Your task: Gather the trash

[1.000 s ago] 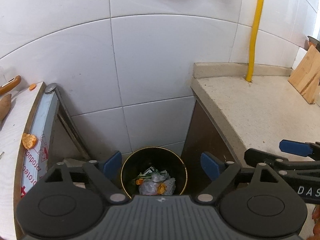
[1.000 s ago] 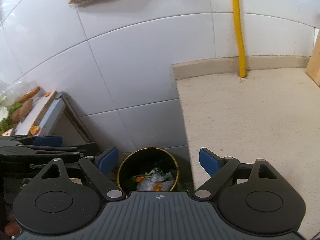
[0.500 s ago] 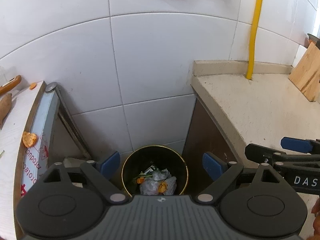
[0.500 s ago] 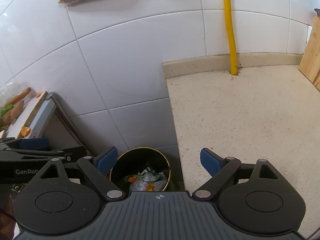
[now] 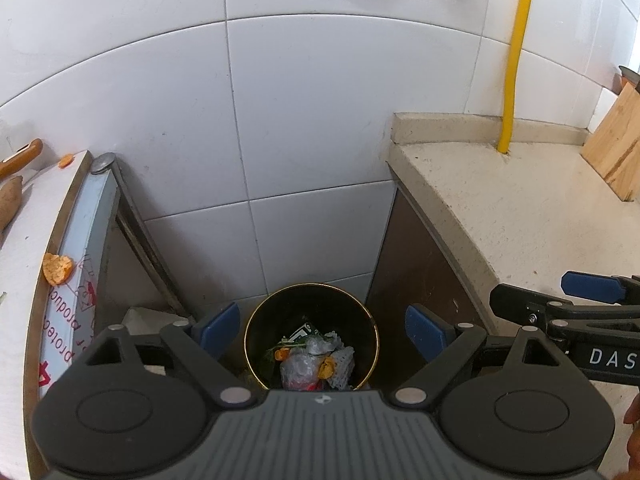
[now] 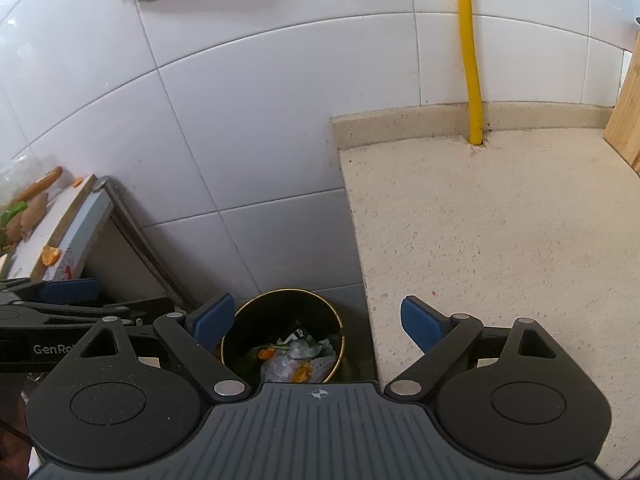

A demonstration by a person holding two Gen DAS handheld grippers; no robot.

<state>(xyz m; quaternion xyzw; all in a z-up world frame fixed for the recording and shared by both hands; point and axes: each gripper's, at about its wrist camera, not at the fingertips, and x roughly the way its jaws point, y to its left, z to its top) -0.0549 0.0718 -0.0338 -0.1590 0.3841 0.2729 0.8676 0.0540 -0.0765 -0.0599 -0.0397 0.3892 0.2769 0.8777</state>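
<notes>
A black trash bin with a gold rim [image 5: 256,320] stands on the floor between a table and a counter; it also shows in the right wrist view [image 6: 340,326]. It holds crumpled plastic, a wrapper and orange peel [image 5: 316,362]. My left gripper [image 5: 322,330] is open and empty, high above the bin. My right gripper [image 6: 318,320] is open and empty, above the bin's right side and the counter edge. An orange peel scrap [image 5: 58,267] lies on the white table at the left.
A beige stone counter [image 5: 520,208] is at the right with a yellow pipe [image 5: 516,56] and a wooden board [image 5: 616,152]. The white table [image 5: 20,264] at the left carries sweet potatoes and a carrot. A white tiled wall is behind.
Both grippers have drifted slightly to the right; the bin sits further left in the right wrist view. Both stay open and empty.
</notes>
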